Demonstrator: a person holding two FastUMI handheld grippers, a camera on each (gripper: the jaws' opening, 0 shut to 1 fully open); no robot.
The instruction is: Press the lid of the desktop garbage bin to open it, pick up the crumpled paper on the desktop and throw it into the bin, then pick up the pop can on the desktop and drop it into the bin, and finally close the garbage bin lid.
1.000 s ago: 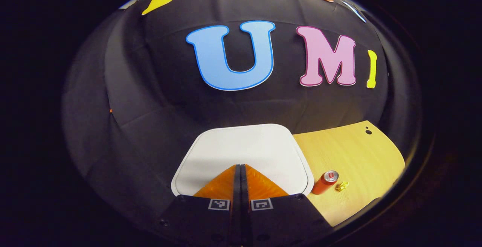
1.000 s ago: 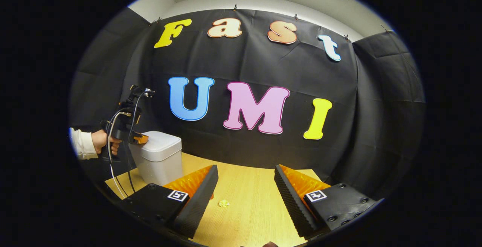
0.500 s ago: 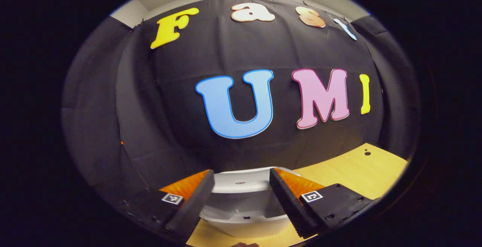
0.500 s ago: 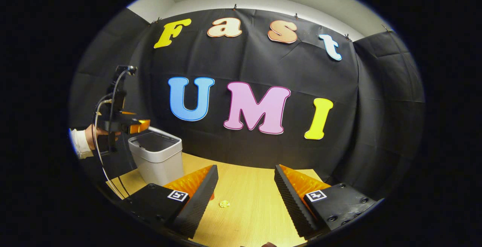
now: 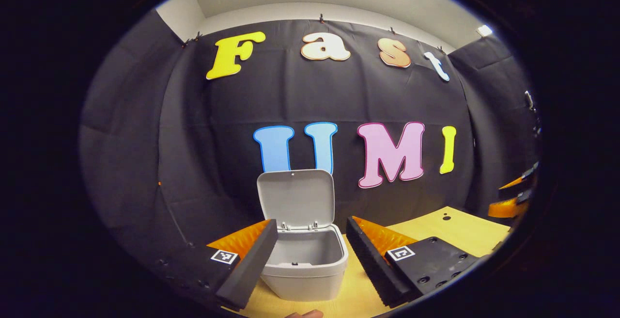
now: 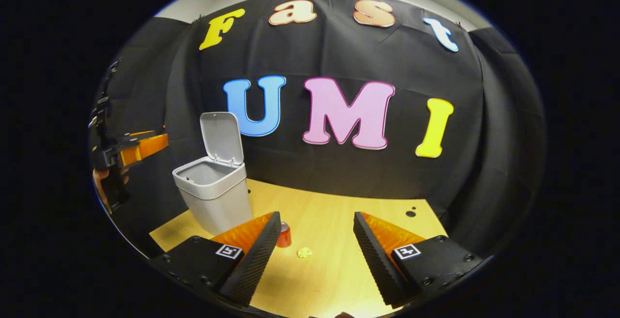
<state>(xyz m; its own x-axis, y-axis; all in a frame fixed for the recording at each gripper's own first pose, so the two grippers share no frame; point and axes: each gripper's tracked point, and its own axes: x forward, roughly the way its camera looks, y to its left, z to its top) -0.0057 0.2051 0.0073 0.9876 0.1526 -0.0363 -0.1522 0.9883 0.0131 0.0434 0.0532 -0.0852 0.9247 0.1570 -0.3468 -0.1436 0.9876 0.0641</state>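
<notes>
Bin (image 5: 306, 269) stands open on the wooden desktop (image 5: 465, 233) in the left gripper view, lid (image 5: 296, 198) upright at 12 o'clock, framed between the spread fingers of the left gripper (image 5: 306, 260), which grip nothing. Right gripper view: the right gripper (image 6: 314, 255) has its fingers apart and empty; between them lie the crumpled paper (image 6: 304, 252) and, at its 9 o'clock, the pop can (image 6: 284, 234), with the bin at 10 o'clock.

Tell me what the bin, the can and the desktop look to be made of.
Garbage bin: probably matte grey plastic, with smooth moulded walls and a hinged lid. Pop can: likely metal, red and slightly glossy, partly hidden. Desktop: pale wood or wood-look laminate, with faint grain lines.
</notes>
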